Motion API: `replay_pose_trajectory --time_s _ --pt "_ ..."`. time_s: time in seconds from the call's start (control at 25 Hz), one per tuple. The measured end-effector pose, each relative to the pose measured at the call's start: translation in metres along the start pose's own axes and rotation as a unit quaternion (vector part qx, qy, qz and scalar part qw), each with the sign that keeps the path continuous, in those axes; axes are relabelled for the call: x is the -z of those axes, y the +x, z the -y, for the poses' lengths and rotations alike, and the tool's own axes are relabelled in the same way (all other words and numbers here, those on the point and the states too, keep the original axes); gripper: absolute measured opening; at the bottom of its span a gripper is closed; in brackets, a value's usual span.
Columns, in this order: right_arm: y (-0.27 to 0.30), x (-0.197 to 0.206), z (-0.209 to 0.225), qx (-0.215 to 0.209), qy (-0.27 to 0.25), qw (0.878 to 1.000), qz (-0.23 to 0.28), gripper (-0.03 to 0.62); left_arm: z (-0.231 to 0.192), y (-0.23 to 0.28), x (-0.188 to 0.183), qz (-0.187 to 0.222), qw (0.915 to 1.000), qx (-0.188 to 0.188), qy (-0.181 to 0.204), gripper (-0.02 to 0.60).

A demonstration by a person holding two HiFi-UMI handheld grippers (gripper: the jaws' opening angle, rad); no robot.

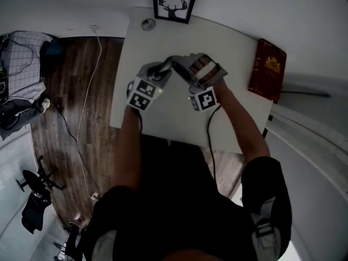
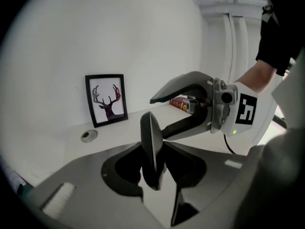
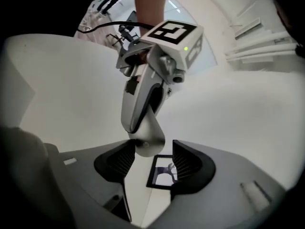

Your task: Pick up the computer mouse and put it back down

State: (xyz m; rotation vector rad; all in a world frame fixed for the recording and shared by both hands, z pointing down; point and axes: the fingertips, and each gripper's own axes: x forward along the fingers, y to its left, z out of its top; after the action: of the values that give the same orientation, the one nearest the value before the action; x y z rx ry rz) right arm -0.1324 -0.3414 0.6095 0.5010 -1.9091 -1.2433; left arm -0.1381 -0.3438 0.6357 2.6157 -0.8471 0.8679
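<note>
A grey computer mouse [image 2: 151, 137] stands on edge between the pads of my left gripper [image 2: 152, 151], which is shut on it above the white table [image 1: 163, 118]. In the right gripper view the mouse [image 3: 148, 135] hangs at the tip of the left gripper [image 3: 136, 128] and sits between the jaws of my right gripper [image 3: 151, 156]. It lies against one pad, with a gap to the other, so the right gripper is open. In the head view both grippers meet over the table's middle, left gripper [image 1: 157, 72] and right gripper [image 1: 182, 67], and they hide the mouse.
A framed deer picture [image 1: 174, 4] leans on the wall at the table's far edge, with a small round disc [image 1: 148, 24] beside it. A red book [image 1: 267, 69] lies at the right edge. Wooden floor with a white cable [image 1: 89, 91] lies to the left.
</note>
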Motion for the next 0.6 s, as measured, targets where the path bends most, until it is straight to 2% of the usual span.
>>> replay_pose_trajectory --time_s 0.08,0.16,0.2,0.36,0.48,0.6 --pt "-0.005 0.009 0.008 0.015 0.054 0.998 -0.016 0.207 -0.002 -0.002 -0.006 0.009 0.9998 -0.020 0.002 0.135" --pt "-0.011 0.018 0.015 0.032 0.103 0.994 -0.033 0.185 -0.003 -0.004 -0.012 0.021 0.9990 -0.041 0.004 0.133" --pt "-0.014 0.022 0.019 0.042 0.126 0.990 -0.041 0.147 -0.003 -0.005 -0.016 0.028 0.9983 -0.050 0.002 0.133" --pt "-0.028 0.034 0.034 0.077 0.228 0.968 -0.070 0.017 -0.002 -0.013 -0.034 0.067 0.9938 -0.088 -0.011 0.133" --pt "-0.038 0.043 0.045 0.101 0.316 0.939 -0.088 0.015 -0.002 -0.022 -0.049 0.101 0.9870 -0.123 -0.024 0.133" --pt "-0.053 0.055 0.058 0.136 0.417 0.893 -0.101 0.015 -0.001 -0.033 -0.067 0.133 0.9782 -0.157 -0.028 0.132"
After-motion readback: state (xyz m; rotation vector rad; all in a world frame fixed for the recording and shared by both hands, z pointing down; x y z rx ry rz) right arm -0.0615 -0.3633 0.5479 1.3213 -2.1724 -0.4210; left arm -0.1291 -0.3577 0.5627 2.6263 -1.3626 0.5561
